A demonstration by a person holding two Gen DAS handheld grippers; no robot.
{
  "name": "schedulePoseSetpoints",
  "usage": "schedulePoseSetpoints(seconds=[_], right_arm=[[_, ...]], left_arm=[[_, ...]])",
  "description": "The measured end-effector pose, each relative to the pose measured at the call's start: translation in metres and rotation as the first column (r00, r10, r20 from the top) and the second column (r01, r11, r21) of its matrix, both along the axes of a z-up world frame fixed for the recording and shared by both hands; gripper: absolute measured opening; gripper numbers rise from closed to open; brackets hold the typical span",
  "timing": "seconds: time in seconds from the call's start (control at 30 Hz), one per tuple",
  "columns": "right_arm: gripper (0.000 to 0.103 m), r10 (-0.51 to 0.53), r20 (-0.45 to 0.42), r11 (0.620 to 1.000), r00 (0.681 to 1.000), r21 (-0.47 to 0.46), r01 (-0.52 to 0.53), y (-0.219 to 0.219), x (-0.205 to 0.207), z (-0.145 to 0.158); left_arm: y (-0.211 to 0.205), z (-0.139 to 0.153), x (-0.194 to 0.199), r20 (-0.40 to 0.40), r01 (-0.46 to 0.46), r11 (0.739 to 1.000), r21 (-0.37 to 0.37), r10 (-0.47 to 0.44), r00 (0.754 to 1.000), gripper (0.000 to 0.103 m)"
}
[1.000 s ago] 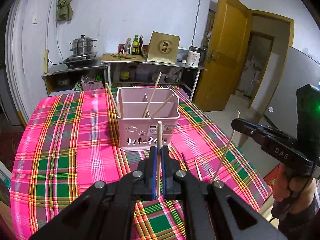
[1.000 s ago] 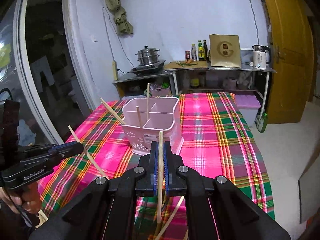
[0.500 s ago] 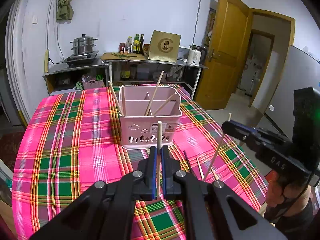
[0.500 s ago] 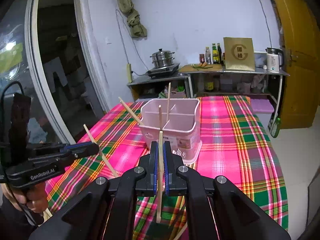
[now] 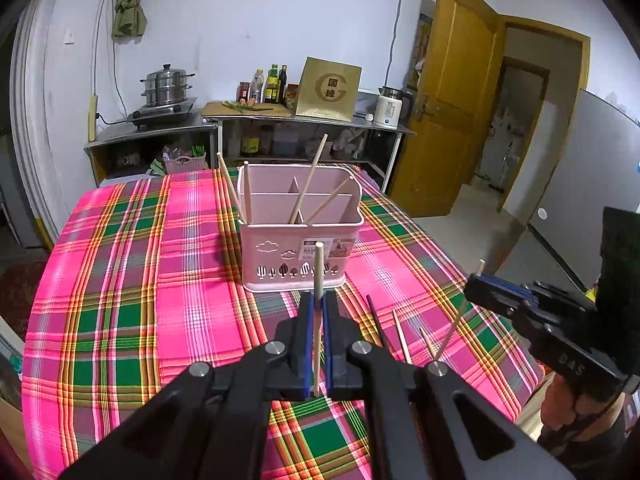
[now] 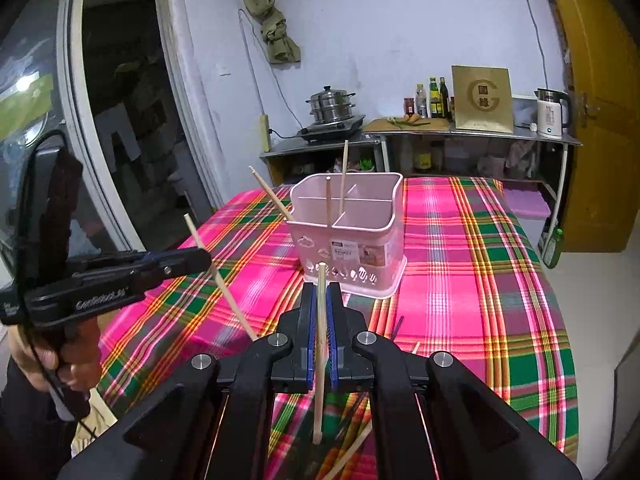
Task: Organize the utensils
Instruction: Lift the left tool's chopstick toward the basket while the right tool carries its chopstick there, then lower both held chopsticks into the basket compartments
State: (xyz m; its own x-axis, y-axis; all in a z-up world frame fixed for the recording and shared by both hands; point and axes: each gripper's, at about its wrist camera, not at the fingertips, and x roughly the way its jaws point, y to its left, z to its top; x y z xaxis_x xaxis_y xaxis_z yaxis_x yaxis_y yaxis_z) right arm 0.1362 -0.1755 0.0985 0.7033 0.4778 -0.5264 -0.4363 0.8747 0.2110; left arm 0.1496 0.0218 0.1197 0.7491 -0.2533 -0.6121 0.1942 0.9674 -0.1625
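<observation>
In the left wrist view, the left tool (image 5: 316, 320) is clamped narrow on a pale wooden chopstick (image 5: 318, 280) that stands nearly upright between its blue pads, its top end rising in front of the pink utensil holder (image 5: 300, 256). The holder stands on the table (image 5: 120, 280), which is covered with a pink, green and yellow plaid cloth, and is split into compartments. Four chopsticks lean in it: two against its left wall and two slanting to the right from the middle compartments. On the cloth just right of the left tool lie a dark chopstick (image 5: 375, 320) and two pale ones (image 5: 401, 336), loose and close together. At the right edge the right tool (image 5: 480, 292) reaches in, closed on another pale chopstick (image 5: 456, 320) that slants down toward the table; a hand (image 5: 576, 408) grips its handle. In the right wrist view, the right tool (image 6: 319, 320) is pinched narrow on its chopstick (image 6: 320, 344), held almost vertical, with the lower end hanging over the cloth. The pink holder (image 6: 352, 240) stands just beyond it, near the middle of the table (image 6: 480, 280). At the left the left tool (image 6: 200, 258) holds its chopstick (image 6: 218, 276) at a slant, well left of the holder, with a hand (image 6: 44, 364) on the handle below.
</observation>
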Motion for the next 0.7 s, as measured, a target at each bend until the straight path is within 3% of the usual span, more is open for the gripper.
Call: schedulePoseSetpoints(seconds=[0.7], right_arm=[[0.005, 0.024, 0.065, 0.998, 0.998, -0.052, -0.021, -0.005, -0.050, 0.012]], left_arm=[[-0.004, 0.018, -0.017, 0.018, 0.029, 1.000, 0.004, -0.029, 0.999, 0.005]])
